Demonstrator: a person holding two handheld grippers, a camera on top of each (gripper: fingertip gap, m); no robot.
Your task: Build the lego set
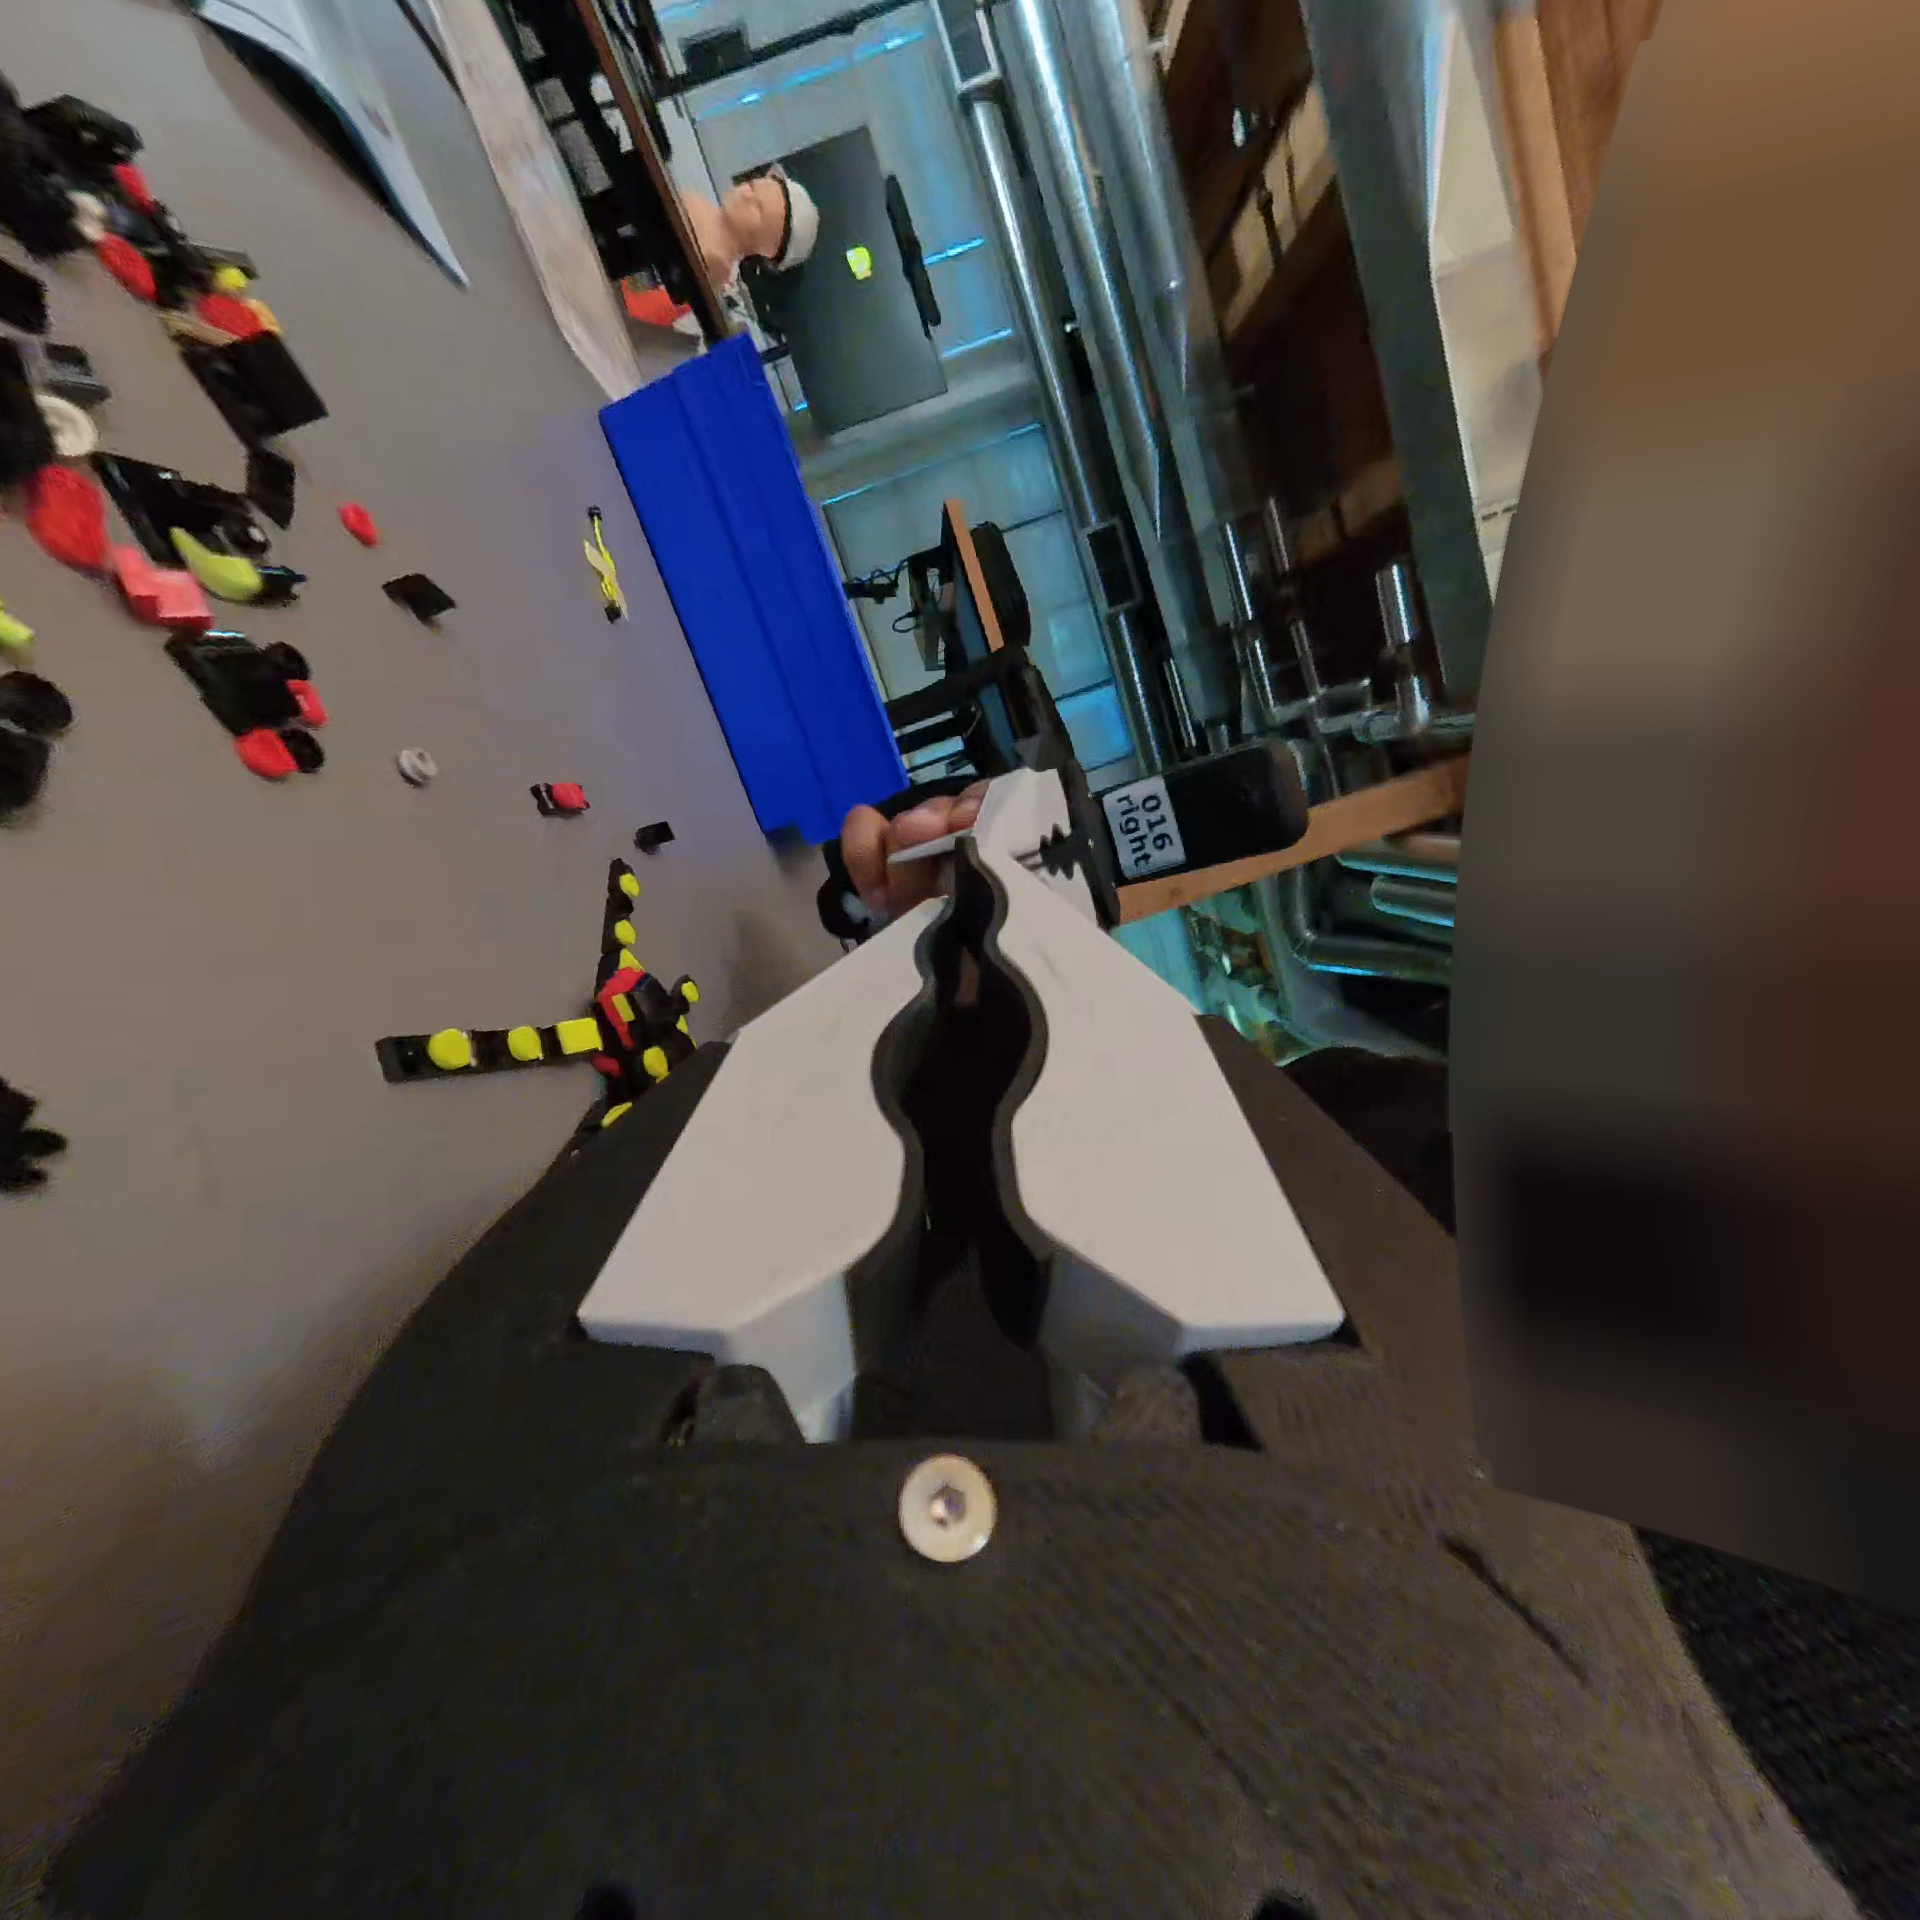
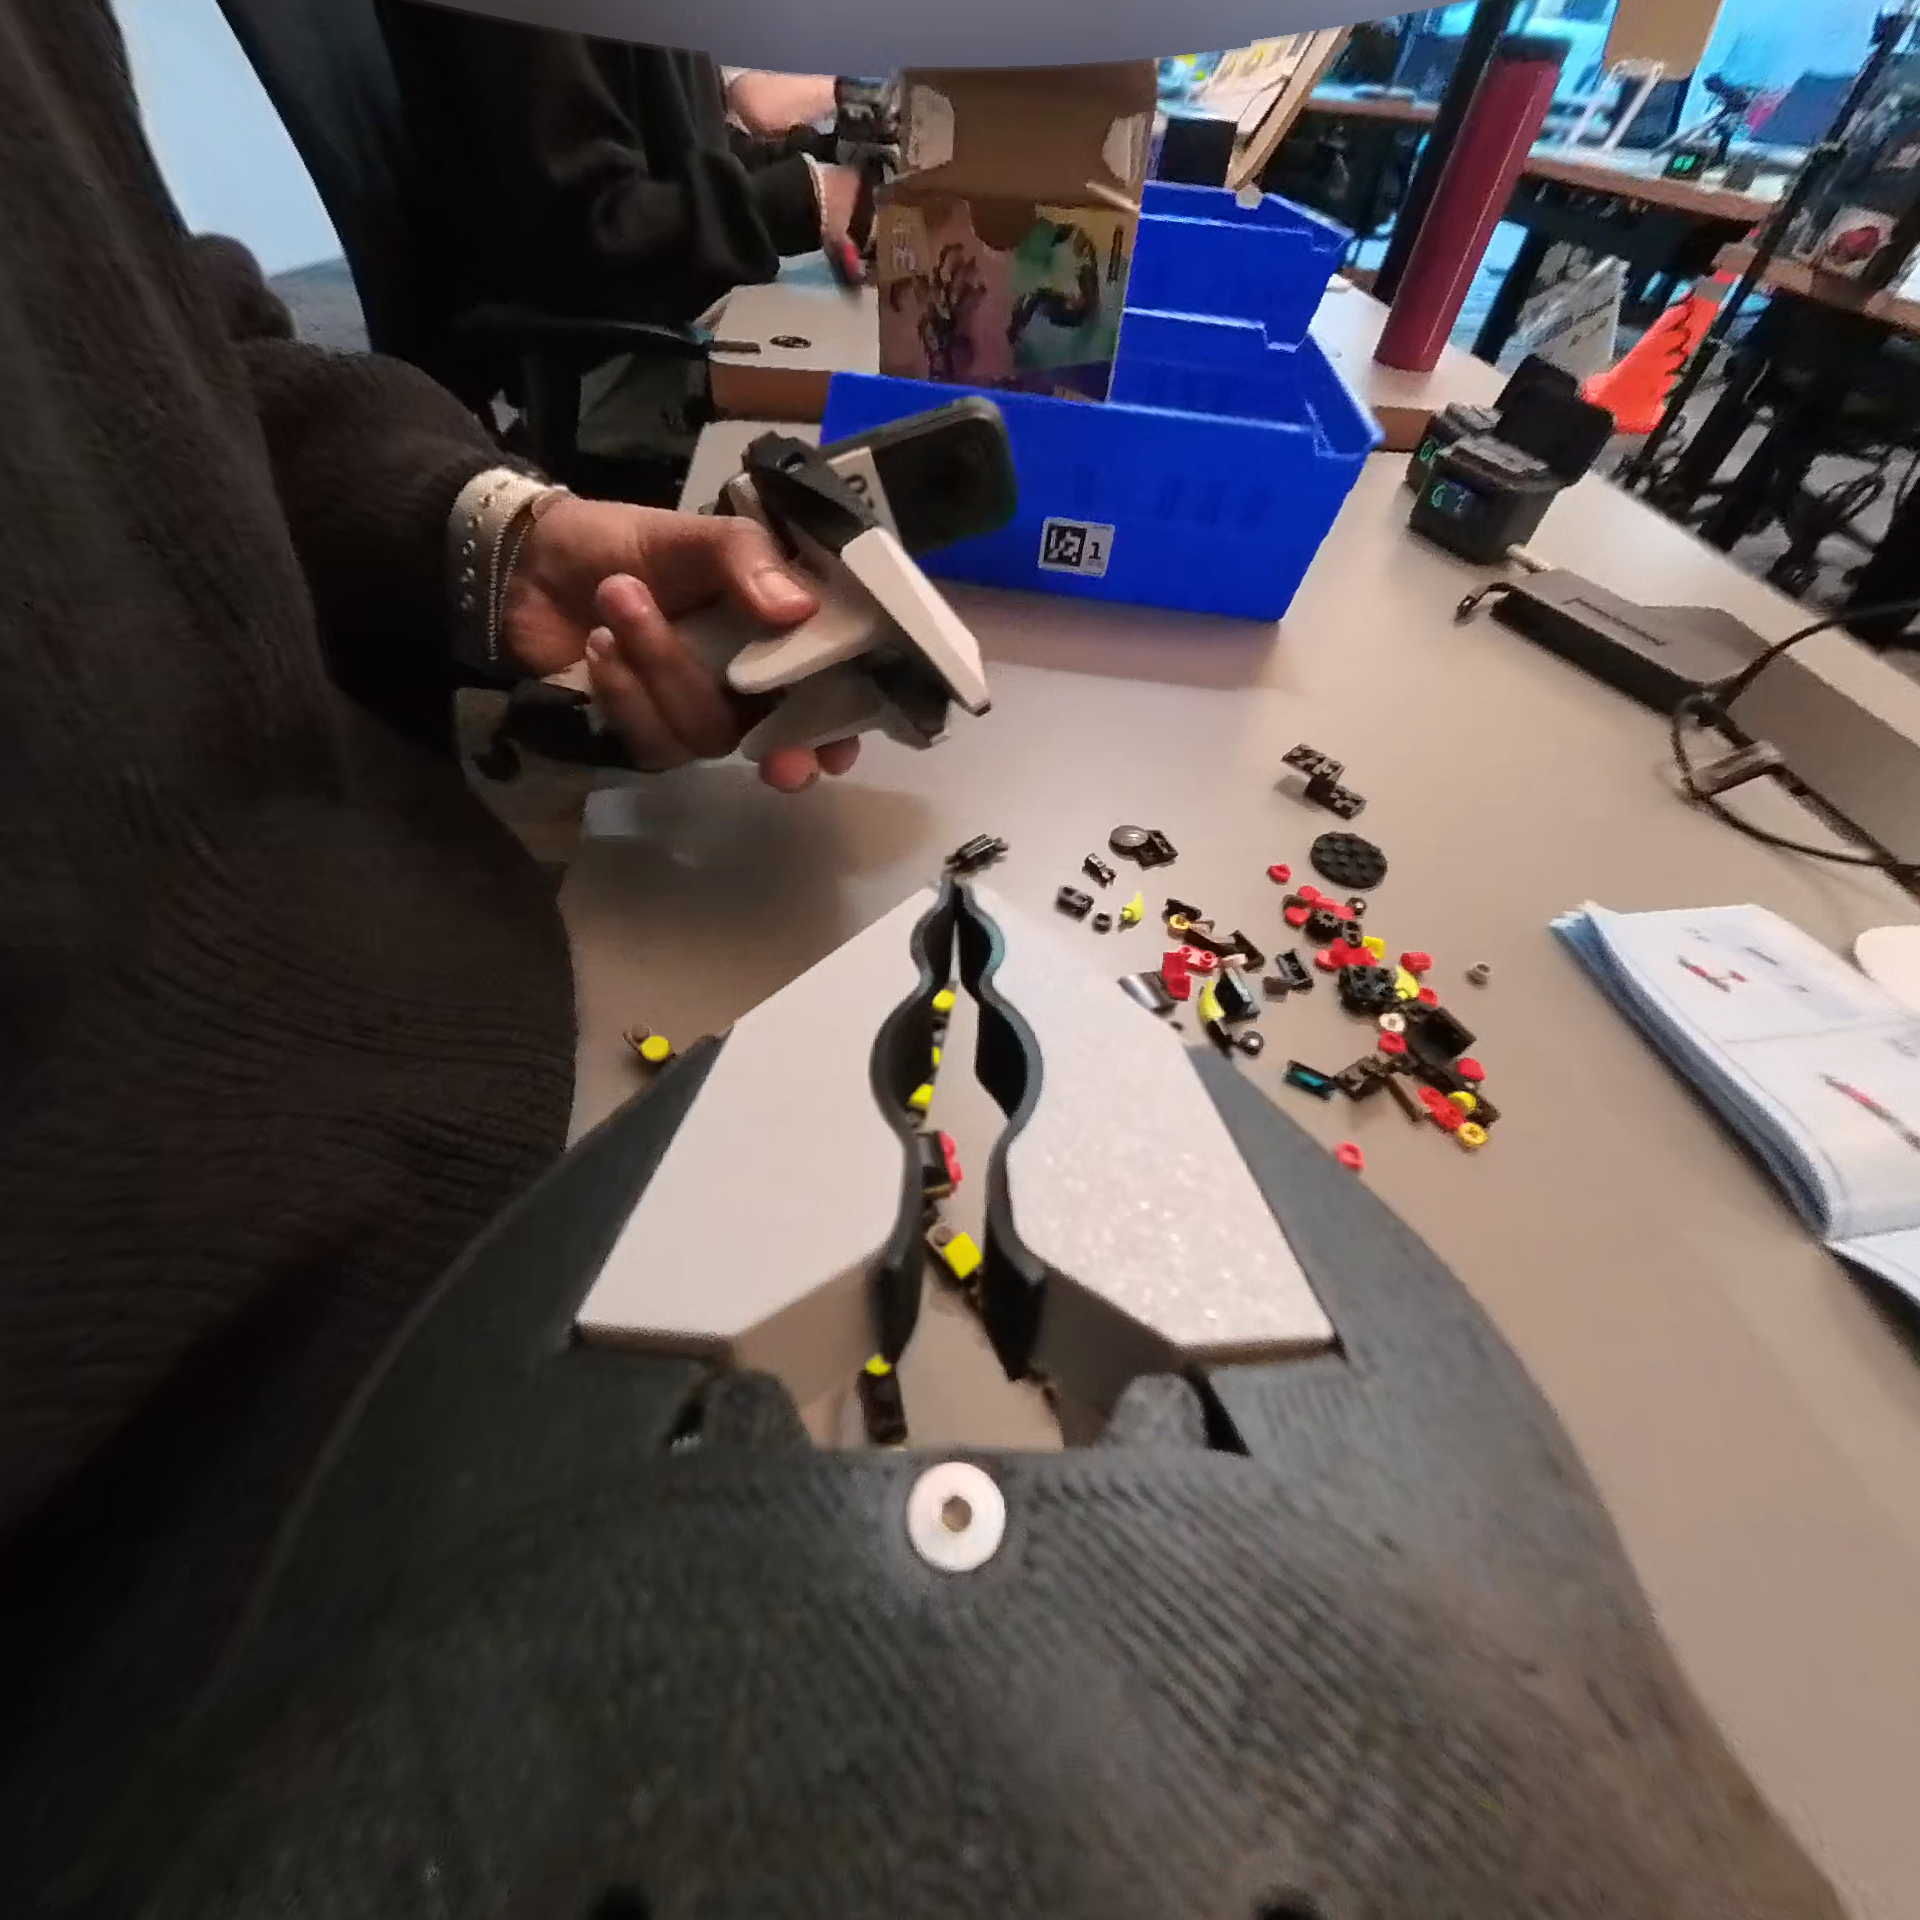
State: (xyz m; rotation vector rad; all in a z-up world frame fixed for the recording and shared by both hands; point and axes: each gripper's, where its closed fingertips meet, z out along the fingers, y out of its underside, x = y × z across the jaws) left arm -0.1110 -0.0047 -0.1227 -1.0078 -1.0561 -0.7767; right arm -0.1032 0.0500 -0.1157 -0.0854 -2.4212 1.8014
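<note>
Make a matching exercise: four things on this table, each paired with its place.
Things:
1. blue bin
2. instruction booklet
3. loose brick pile
4. black-and-yellow assembly

Places:
A. under the right gripper
B. right edge of the right wrist view
C. far side, behind the left gripper
D. between right gripper and booklet

Pairs: 1-C, 2-B, 3-D, 4-A

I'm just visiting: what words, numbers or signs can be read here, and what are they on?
I do not quote writing; these things bear it:
White label on the right gripper: clear print.
White sticker on the blue bin: square code mark, a figure.
Second label on the left gripper: mostly hidden.
Open booklet: too small.
Printed cardboard box: blurred.
</note>
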